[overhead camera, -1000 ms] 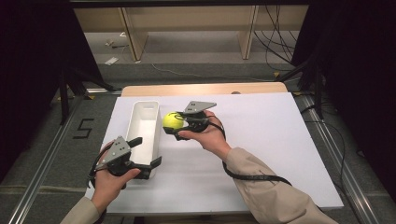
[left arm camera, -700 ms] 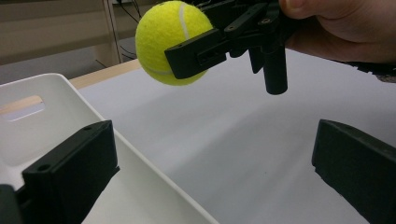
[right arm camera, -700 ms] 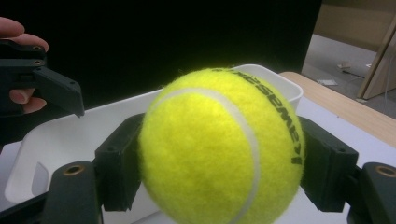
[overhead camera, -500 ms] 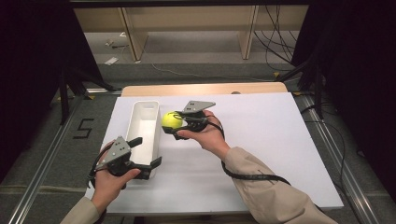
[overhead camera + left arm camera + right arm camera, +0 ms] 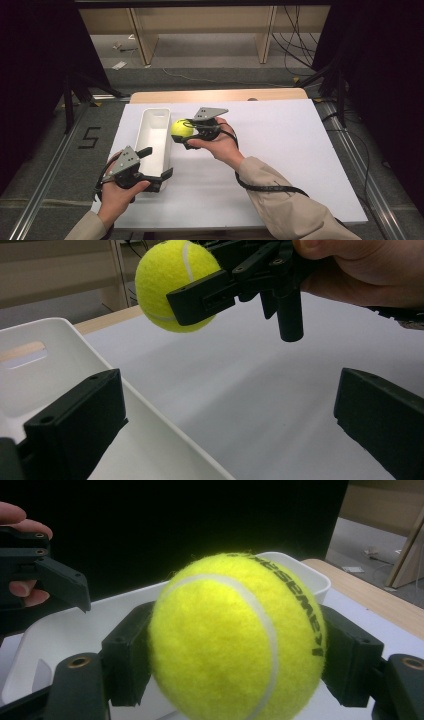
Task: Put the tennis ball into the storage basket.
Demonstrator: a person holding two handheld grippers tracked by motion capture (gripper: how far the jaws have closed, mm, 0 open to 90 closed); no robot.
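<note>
Tennis ball (image 5: pixel 181 128) clamped across its middle in right gripper (image 5: pixel 192 134): likely light, fuzzy, springy. Left gripper (image 5: pixel 156 163) spread wide, straddling white bin (image 5: pixel 159 117) wall.

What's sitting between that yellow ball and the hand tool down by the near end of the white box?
Only the long white bin. In the high view it stretches from the left gripper, open across its near wall, up toward the tennis ball that the right gripper holds.

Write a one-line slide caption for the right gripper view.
Right gripper clamps a yellow tennis ball in front of a white bin.
</note>
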